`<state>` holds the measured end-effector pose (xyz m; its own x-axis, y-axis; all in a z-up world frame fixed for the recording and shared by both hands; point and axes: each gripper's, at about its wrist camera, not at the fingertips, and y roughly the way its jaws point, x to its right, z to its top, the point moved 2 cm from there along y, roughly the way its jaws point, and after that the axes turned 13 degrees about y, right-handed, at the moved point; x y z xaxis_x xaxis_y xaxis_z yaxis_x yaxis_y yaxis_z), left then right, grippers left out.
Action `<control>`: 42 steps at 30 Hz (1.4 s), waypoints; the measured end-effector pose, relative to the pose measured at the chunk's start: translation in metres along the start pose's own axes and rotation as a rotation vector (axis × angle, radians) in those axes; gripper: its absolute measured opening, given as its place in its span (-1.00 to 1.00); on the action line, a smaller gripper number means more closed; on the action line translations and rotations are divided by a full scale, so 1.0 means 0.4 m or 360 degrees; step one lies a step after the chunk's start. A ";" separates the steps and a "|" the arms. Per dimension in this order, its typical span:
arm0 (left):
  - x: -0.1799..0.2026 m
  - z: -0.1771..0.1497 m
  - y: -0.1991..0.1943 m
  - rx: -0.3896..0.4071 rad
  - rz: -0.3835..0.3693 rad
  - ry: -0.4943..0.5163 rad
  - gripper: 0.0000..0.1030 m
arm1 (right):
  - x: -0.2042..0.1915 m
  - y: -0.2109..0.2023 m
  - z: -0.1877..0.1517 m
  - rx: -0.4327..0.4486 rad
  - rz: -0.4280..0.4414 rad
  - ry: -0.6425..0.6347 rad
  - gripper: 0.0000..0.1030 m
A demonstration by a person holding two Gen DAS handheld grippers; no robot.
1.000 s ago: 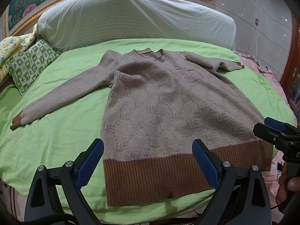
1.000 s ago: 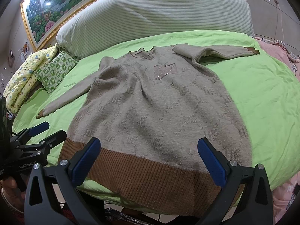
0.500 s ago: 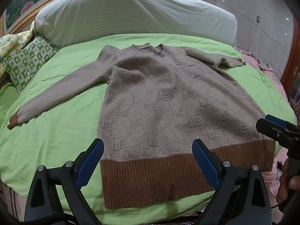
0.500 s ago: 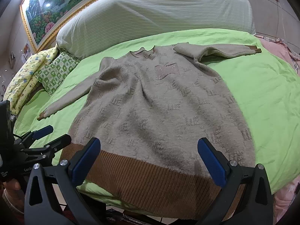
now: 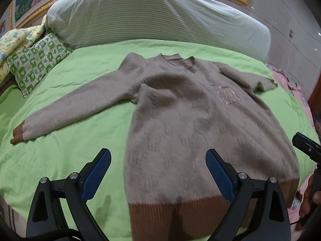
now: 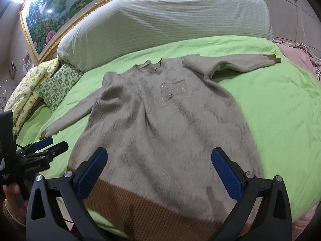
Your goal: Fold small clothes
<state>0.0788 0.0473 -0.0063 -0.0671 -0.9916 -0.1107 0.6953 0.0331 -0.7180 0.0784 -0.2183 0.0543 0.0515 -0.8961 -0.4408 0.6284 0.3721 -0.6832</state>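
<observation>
Two black hand-held tools with blue finger pads

The left tool (image 5: pixel 158 161) has two matte black arms with triangular cut-outs, and each carries a silver screw head at two joints; its fingers (image 5: pixel 96 173) are faced with dark blue, finely textured pads. A thin black cable runs beneath its left arm. The right tool (image 6: pixel 159 160) has the same build: black arms, silver screws, blue ribbed pads on the fingers (image 6: pixel 224 175). Seen from the right wrist view, the left tool's black body bears small white lettering, too blurred to read fully, and a black cable trails by it. A hand (image 6: pixel 11 200) shows at the frame edge, sleeve not visible.
</observation>
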 end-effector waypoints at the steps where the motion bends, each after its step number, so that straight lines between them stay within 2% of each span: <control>1: -0.011 0.010 0.008 -0.0004 -0.0002 -0.0020 0.86 | 0.001 0.006 0.012 0.0001 0.0000 -0.0002 1.00; 4: -0.034 0.034 0.042 -0.0056 -0.0037 -0.0071 0.87 | 0.000 0.028 0.051 -0.0004 0.0009 -0.0008 1.00; 8: -0.060 0.080 0.078 -0.0102 -0.0008 -0.0053 0.87 | -0.004 0.058 0.114 -0.0003 0.0021 -0.0026 1.00; 13: -0.116 0.170 0.154 -0.0112 -0.0059 -0.0044 0.87 | -0.013 0.111 0.209 -0.0024 0.0082 -0.0043 1.00; 16: -0.159 0.234 0.212 -0.0108 -0.0033 -0.0001 0.87 | -0.018 0.158 0.268 -0.0057 0.0100 -0.0081 1.00; 24: -0.268 0.377 0.392 -0.0177 -0.0056 0.0031 0.87 | -0.004 0.309 0.437 -0.0068 0.0017 -0.0161 1.00; 28: -0.311 0.438 0.486 -0.0184 -0.0057 0.0033 0.87 | 0.010 0.409 0.521 -0.0104 -0.0085 -0.0213 1.00; 31: -0.336 0.476 0.565 -0.0231 -0.0058 0.0039 0.87 | 0.013 0.493 0.552 -0.0156 -0.0179 -0.0300 1.00; 33: -0.349 0.499 0.615 -0.0255 -0.0028 0.0038 0.87 | 0.022 0.548 0.555 -0.0216 -0.0227 -0.0356 1.00; 38: -0.373 0.513 0.751 -0.0376 -0.0062 -0.0011 0.87 | 0.070 0.661 0.525 -0.0316 -0.0491 -0.0516 0.97; 39: -0.372 0.511 0.770 -0.0399 -0.0091 -0.0019 0.86 | 0.083 0.671 0.529 -0.0324 -0.0497 -0.0500 0.84; 40: -0.371 0.506 0.788 -0.0419 -0.0117 -0.0031 0.76 | 0.103 0.678 0.531 -0.0337 -0.0485 -0.0454 0.72; 41: -0.367 0.501 0.800 -0.0427 -0.0143 -0.0040 0.49 | 0.125 0.684 0.536 -0.0347 -0.0479 -0.0400 0.44; 42: -0.362 0.497 0.808 -0.0422 -0.0186 -0.0039 0.32 | 0.138 0.683 0.540 -0.0349 -0.0459 -0.0363 0.33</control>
<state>0.4554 0.1766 -0.0859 -0.1165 -0.9932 -0.0023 0.4720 -0.0533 -0.8800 0.4205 -0.2181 -0.0310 0.0833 -0.9924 -0.0902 0.4635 0.1187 -0.8781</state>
